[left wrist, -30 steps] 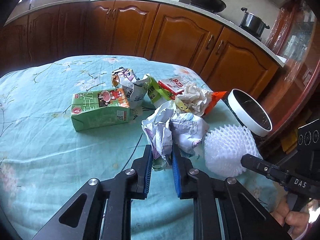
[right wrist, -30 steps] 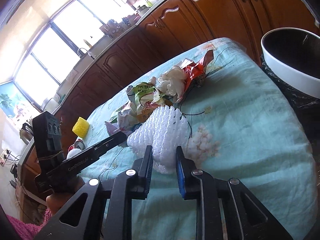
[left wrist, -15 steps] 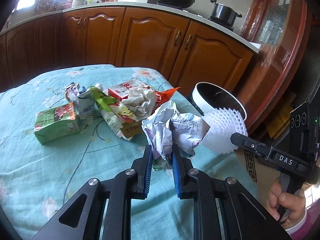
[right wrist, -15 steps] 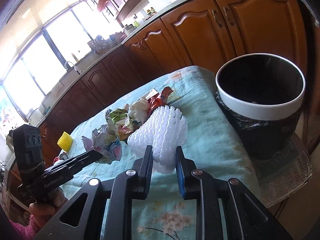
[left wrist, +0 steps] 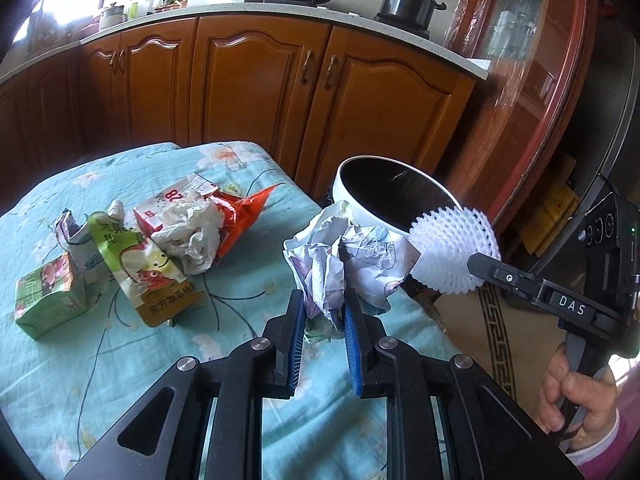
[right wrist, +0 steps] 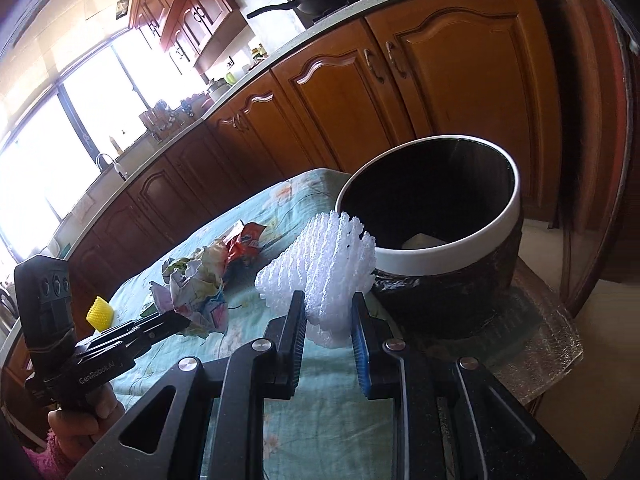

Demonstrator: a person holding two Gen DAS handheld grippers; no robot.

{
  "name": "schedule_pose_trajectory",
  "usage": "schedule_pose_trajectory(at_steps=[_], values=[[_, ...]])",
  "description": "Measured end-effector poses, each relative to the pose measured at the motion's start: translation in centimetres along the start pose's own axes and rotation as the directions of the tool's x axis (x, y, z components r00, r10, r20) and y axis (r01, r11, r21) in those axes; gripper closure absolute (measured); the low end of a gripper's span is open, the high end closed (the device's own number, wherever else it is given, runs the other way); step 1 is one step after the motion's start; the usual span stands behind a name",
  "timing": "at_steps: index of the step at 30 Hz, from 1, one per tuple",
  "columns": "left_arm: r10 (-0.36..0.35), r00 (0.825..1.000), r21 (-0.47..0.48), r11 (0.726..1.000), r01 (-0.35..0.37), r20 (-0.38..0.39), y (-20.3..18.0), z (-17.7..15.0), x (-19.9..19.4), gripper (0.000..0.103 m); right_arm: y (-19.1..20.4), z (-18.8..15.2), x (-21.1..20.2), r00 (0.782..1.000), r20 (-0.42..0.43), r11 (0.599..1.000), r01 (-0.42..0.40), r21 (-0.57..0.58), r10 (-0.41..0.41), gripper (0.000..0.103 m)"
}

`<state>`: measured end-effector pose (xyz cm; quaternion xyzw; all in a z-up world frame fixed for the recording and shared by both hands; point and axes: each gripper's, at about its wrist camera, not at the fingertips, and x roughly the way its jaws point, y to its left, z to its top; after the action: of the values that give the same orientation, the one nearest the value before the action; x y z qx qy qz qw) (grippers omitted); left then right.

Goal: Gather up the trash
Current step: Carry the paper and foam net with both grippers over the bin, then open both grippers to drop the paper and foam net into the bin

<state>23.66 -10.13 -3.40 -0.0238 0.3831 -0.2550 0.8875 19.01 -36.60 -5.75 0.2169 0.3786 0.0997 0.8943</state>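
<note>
The left gripper (left wrist: pixel 323 312) is squeezing a crumpled paper (left wrist: pixel 344 260) between its blue pads, holding it up above the table (left wrist: pixel 120 360) near the table's edge. The right gripper (right wrist: pixel 328 316) is pinching a white foam net (right wrist: pixel 320 268) and holding it just beside the white rim of the bin (right wrist: pixel 452 248). The bin is standing off the end of the table, and something pale is lying at its bottom.

More trash is sitting on the blue flowery cloth: a green carton (left wrist: pixel 48 300), a green pouch (left wrist: pixel 148 268), a white tissue (left wrist: pixel 192 228), a red and white box (left wrist: pixel 168 204) and an orange wrapper (left wrist: pixel 244 216), all bunched together. A yellow net (right wrist: pixel 100 312) is sitting farther back. A hand (left wrist: pixel 576 400) in a pink sleeve is holding the right gripper's handle.
</note>
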Motion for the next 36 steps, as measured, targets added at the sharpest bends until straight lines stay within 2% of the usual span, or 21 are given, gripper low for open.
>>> schedule_pose_trajectory(at_steps=[11,19,36], values=[[-0.006,1.0,0.053,0.999,0.007,-0.01,-2.3,2.1,2.9,0.086,-2.4,1.9,-0.8,0.997,0.041,0.998,0.06,0.009,-0.06,0.081],[-0.009,1.0,0.11,0.994,0.011,-0.017,-4.4,4.8,5.7,0.085,-3.9,4.1,-0.7,0.992,0.055,0.994,0.113,-0.013,-0.112,0.081],[0.009,0.997,0.176,0.984,0.005,-0.076,-6.6,10.1,13.5,0.085,-5.7,8.5,1.9,0.98,0.024,0.975,0.198,-0.104,-0.197,0.081]])
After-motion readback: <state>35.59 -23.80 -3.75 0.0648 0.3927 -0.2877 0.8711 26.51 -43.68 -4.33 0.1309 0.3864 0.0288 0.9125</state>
